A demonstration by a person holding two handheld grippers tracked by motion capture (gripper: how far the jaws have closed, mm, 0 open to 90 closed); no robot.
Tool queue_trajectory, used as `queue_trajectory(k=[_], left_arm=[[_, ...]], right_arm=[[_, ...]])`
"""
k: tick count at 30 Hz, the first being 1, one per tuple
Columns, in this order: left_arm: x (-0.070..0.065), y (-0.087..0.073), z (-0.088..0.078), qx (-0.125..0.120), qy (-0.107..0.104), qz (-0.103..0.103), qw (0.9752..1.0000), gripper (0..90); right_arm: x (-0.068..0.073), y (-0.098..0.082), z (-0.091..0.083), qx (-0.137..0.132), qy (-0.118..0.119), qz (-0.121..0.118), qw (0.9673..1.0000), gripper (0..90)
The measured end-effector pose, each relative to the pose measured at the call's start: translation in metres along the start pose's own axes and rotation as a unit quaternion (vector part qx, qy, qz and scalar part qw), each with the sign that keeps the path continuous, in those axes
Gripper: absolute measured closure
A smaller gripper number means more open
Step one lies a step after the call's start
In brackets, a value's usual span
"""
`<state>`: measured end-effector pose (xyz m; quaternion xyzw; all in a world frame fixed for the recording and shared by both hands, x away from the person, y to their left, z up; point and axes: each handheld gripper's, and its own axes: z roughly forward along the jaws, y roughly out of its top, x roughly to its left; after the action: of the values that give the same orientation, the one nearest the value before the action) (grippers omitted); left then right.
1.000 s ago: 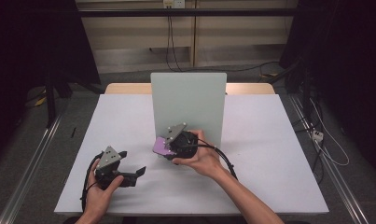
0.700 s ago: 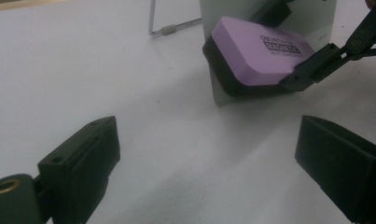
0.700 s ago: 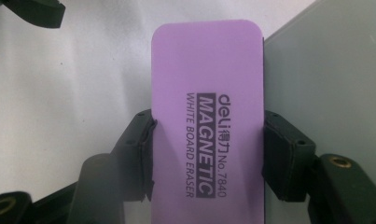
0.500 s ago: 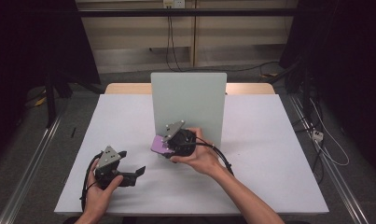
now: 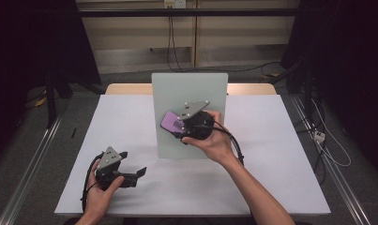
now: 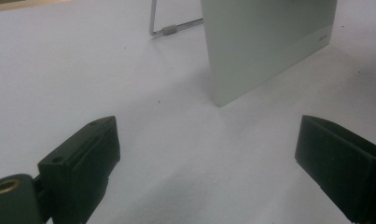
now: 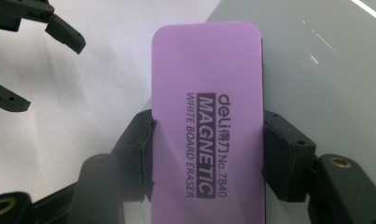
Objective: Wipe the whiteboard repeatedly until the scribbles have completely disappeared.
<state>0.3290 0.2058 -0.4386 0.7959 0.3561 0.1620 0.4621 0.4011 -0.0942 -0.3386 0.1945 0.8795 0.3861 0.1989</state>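
Observation:
A small whiteboard (image 5: 191, 101) stands upright on the white table (image 5: 280, 154), propped by a wire stand (image 6: 163, 29). My right gripper (image 5: 177, 125) is shut on a purple magnetic whiteboard eraser (image 5: 171, 122) (image 7: 206, 126) and holds it against the board's front face (image 7: 316, 70), about mid-height on the left. Both jaws clamp the eraser's long sides. My left gripper (image 5: 135, 174) rests low near the table's front left, open and holding nothing (image 6: 209, 158), pointing toward the board's lower corner (image 6: 265, 51).
The table's wooden far edge (image 5: 252, 88) lies behind the board. Cables trail from both grippers across the table. The floor around has rails and loose cables (image 5: 318, 136). Bare table surface lies to the left and right of the board.
My right gripper has lifted the eraser from near the board's base up along its face. The left gripper has stayed where it was.

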Motion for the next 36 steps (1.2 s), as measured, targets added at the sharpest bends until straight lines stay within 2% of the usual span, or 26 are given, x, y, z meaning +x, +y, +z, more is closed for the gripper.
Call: queue_trajectory(k=[7,11,13,21,25,27,30,36], left_arm=[[0.0,0.0,0.001,0.003,0.0,0.002,1.0,6.6],[0.0,0.0,0.0,0.004,0.0,0.004,1.0,6.6],[0.001,-0.001,0.001,0.005,0.0,0.004,1.0,6.6],[0.003,-0.003,0.0,0.003,-0.001,-0.004,1.0,6.6],[0.003,-0.004,-0.001,0.003,-0.002,-0.008,1.0,6.6],[0.004,-0.004,-0.002,0.002,-0.001,-0.003,1.0,6.6],[0.004,-0.004,-0.002,0.002,0.001,-0.01,0.9999,6.6],[0.002,-0.003,-0.001,0.006,-0.001,-0.004,1.0,6.6]], right_arm=[[0.001,-0.01,-0.005,-0.001,0.006,0.001,1.0,41.9],[0.002,-0.016,-0.005,-0.007,0.018,0.009,0.9998,41.9],[0.003,-0.019,-0.005,-0.013,0.032,0.02,0.9992,41.9],[0.004,-0.025,-0.006,-0.016,0.04,0.031,0.9986,41.9],[0.006,-0.027,-0.004,-0.01,0.044,0.03,0.9985,41.9],[0.006,-0.028,-0.001,-0.006,0.047,0.028,0.9985,41.9],[0.01,-0.031,0.002,0.004,0.054,0.026,0.9982,41.9],[0.012,-0.041,-0.003,0.007,0.058,0.037,0.9976,41.9]])
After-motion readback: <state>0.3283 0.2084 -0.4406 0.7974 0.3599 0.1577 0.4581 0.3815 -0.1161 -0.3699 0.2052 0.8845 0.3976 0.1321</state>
